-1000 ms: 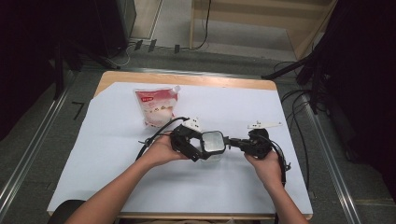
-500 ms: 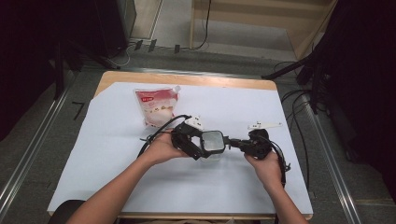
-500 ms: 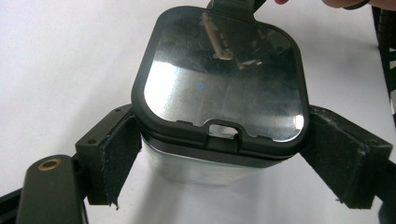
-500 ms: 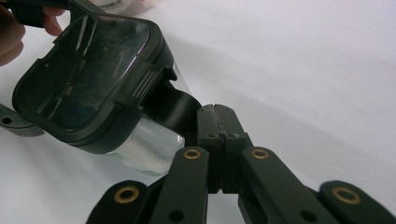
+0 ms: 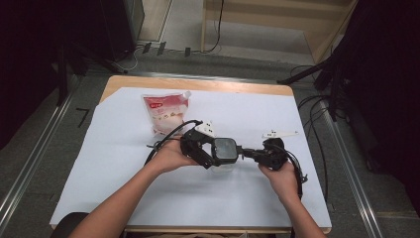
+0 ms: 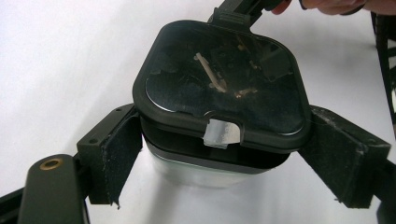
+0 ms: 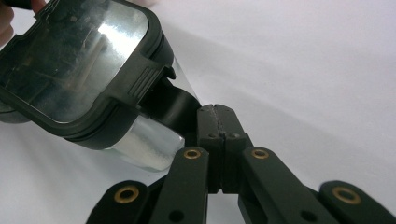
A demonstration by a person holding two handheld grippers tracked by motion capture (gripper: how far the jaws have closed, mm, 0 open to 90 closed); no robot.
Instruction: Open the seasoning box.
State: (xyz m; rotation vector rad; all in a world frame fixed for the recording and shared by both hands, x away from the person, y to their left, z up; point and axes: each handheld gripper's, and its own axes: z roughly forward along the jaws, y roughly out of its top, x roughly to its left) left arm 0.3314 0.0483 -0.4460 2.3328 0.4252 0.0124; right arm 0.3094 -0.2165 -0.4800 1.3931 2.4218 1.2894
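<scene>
A clear container with a black lid sits low over the white sheet at the table's middle. My left gripper comes in from the left and is shut on it. In the left gripper view its pads press the container's two sides, with the lid on top and the clear body below. My right gripper reaches in from the right. In the right gripper view its jaws are shut on a black flap at the lid's edge, under the ribbed tab of the lid.
A red and white pouch lies on the white sheet behind the left hand. The wooden table edge runs along the back. Cables trail from both grippers, and dark stands line the floor on both sides.
</scene>
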